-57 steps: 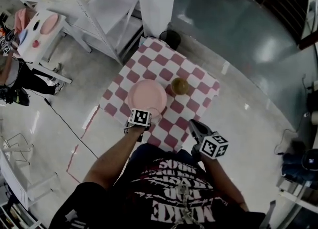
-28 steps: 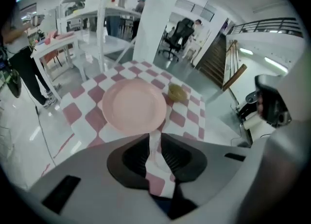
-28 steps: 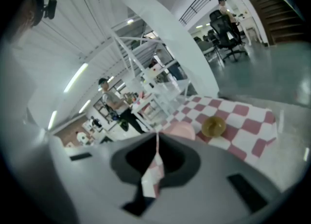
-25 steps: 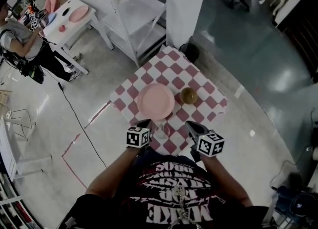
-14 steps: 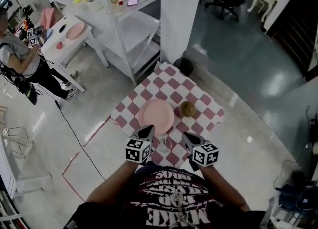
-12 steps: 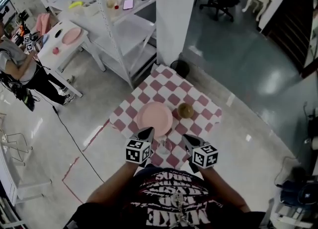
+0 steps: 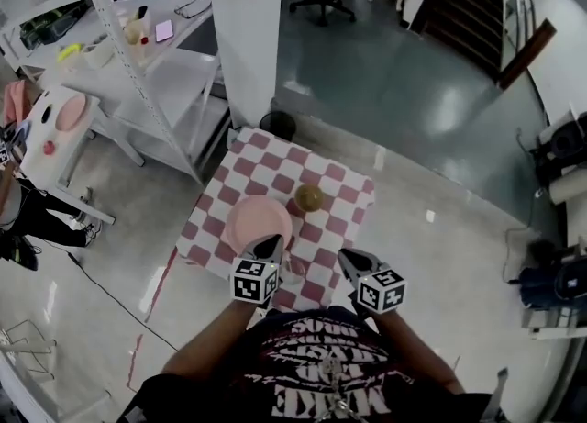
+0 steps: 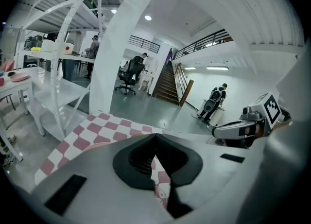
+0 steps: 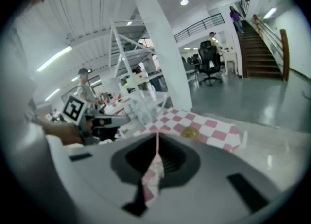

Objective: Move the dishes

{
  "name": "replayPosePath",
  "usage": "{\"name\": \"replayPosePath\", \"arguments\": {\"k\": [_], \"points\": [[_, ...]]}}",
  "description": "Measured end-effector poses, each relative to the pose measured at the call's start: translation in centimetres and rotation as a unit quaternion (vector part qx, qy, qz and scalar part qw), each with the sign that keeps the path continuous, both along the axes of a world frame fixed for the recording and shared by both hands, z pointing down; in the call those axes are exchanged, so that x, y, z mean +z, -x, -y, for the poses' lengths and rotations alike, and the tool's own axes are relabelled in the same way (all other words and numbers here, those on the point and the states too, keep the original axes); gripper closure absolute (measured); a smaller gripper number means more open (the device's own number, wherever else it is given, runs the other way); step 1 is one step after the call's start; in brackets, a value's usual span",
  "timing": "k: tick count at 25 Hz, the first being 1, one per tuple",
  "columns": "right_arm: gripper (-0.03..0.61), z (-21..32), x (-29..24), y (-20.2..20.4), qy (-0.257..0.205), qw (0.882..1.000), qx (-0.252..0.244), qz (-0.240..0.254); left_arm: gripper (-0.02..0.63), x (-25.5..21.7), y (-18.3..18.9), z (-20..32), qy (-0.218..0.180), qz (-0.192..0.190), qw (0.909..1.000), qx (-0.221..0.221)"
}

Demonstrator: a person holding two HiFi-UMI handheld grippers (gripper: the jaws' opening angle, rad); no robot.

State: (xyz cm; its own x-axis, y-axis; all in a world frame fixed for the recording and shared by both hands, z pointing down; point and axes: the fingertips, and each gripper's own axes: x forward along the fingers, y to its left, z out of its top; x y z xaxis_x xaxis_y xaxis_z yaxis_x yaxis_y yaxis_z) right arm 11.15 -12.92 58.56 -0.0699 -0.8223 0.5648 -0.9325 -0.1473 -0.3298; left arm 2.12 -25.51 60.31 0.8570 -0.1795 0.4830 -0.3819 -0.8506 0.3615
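A small table with a red-and-white checked cloth (image 7: 344, 213) stands in front of me. On it lie a pink plate (image 7: 260, 221) at the left and a brown bowl (image 7: 308, 197) to its right; a clear glass (image 7: 292, 267) stands near the front edge. My left gripper (image 7: 269, 247) hangs shut over the plate's near rim, holding nothing. My right gripper (image 7: 348, 261) is shut and empty over the front right edge. The left gripper view shows shut jaws above the cloth (image 8: 104, 126). The right gripper view shows the bowl (image 9: 190, 132) past shut jaws.
A white pillar (image 7: 246, 36) and a black bin (image 7: 278, 123) stand behind the table. A white shelving rack (image 7: 138, 63) is at the back left. A white side table (image 7: 41, 150) with a pink plate and a person stand at the far left.
Both grippers have lifted off the table's front edge, the left one rolling as it rose. The head view has swung, so the table now sits smaller and further left.
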Motion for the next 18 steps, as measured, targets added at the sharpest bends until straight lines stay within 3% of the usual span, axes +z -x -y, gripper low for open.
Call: {"name": "replayPosePath", "arguments": {"k": [5,9,15,18], "points": [[0.54,-0.9,0.5,2.0,0.004,1.0,0.001,0.006,0.586,0.4,-0.6,-0.8,0.006,-0.001,0.9997,0.026],[0.54,-0.6,0.2,2.1,-0.005,1.0,-0.009,0.019,0.586,1.1,0.1,-1.2,0.021,0.012,0.9996,0.016],[0.54,-0.3,0.9,1.0,-0.01,0.997,-0.059,0.038,0.586,3.5,1.3,-1.2,0.043,0.049,0.9967,-0.048],[0.54,0.0,1.3,-0.4,-0.008,0.995,-0.092,0.046,0.586,5.2,2.2,-1.6,0.074,0.066,0.99,-0.1]]}}
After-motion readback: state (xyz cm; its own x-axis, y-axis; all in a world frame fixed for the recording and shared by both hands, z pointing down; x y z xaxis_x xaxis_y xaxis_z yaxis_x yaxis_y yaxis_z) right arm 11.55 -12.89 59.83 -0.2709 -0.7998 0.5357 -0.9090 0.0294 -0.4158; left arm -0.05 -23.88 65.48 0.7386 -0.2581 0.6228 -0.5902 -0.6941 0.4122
